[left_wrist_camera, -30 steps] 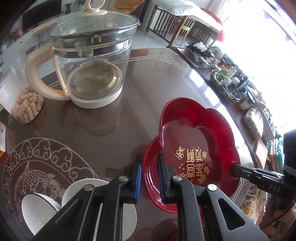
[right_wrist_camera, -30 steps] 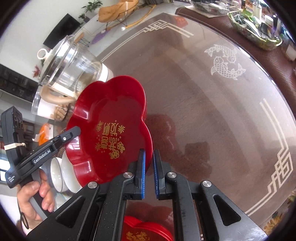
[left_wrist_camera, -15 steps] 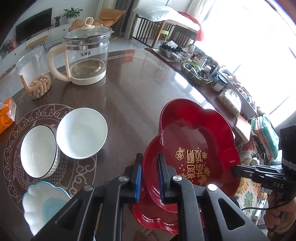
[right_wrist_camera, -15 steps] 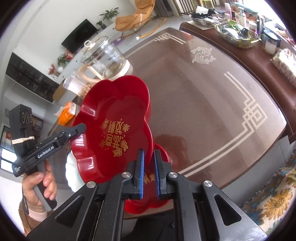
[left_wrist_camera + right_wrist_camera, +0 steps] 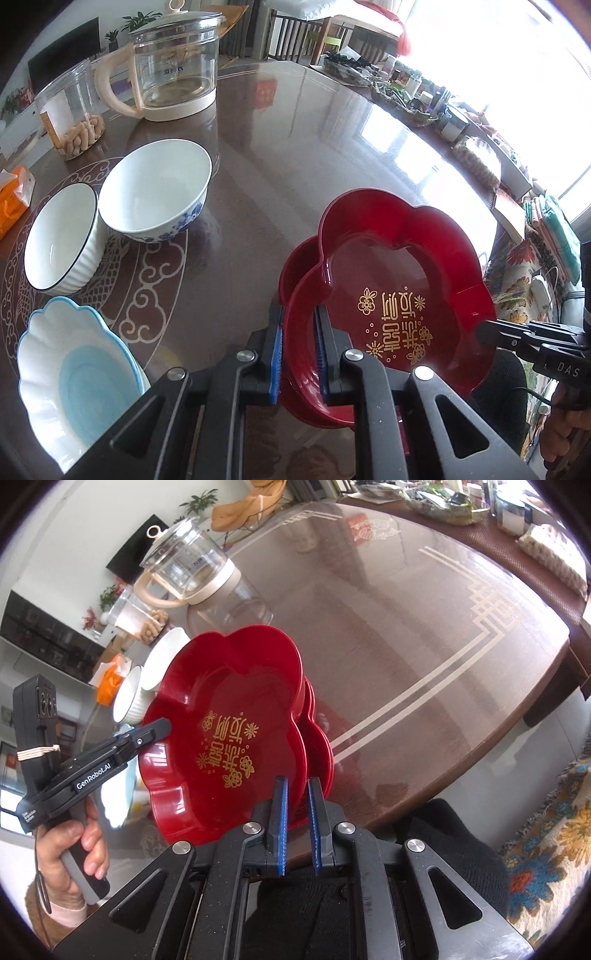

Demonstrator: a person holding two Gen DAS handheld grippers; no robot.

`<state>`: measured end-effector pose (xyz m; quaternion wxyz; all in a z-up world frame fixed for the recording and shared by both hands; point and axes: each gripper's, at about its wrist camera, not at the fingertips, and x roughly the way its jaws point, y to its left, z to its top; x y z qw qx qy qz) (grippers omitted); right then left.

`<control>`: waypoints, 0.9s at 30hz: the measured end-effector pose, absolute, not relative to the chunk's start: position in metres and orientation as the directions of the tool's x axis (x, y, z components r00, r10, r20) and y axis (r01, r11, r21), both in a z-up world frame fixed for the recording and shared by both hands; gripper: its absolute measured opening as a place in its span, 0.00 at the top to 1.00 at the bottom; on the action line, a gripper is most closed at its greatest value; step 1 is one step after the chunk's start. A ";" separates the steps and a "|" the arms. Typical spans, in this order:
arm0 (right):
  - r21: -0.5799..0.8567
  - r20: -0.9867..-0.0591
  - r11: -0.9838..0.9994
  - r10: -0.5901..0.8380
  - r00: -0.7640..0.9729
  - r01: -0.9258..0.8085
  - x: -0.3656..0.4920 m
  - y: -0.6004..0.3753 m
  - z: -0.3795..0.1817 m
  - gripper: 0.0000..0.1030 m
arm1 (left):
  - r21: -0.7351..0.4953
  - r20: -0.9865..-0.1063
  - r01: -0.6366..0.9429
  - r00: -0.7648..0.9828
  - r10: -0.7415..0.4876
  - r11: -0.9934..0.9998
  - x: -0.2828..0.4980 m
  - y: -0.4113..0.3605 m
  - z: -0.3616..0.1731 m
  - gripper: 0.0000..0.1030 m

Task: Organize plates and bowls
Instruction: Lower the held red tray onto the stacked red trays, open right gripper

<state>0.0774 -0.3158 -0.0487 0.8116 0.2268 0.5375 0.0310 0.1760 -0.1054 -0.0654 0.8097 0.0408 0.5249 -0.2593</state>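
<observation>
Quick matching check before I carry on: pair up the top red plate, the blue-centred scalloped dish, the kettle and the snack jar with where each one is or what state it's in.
1. top red plate
2. scalloped dish
3. glass kettle
4. snack jar

A. far side of the table, lid on
B. nearest, left of the left gripper
C. held over another red plate
D. beside the kettle's handle

Pairs: 1-C, 2-B, 3-A, 4-D
</observation>
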 end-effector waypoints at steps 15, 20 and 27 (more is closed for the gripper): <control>0.377 -0.870 0.906 0.276 0.408 0.193 0.078 -0.316 -0.062 0.88 | -0.126 -0.890 0.482 0.332 -0.313 0.867 0.165 -0.105 -0.073 0.85; 0.372 -0.866 0.913 0.276 0.418 0.169 0.079 -0.313 -0.055 0.51 | -0.069 -0.894 0.488 0.357 -0.271 0.870 0.163 -0.107 -0.073 0.85; 0.367 -0.809 0.912 0.216 0.547 0.184 0.062 -0.321 -0.022 0.46 | -0.082 -0.867 0.444 0.410 -0.284 0.892 0.161 -0.096 -0.059 0.84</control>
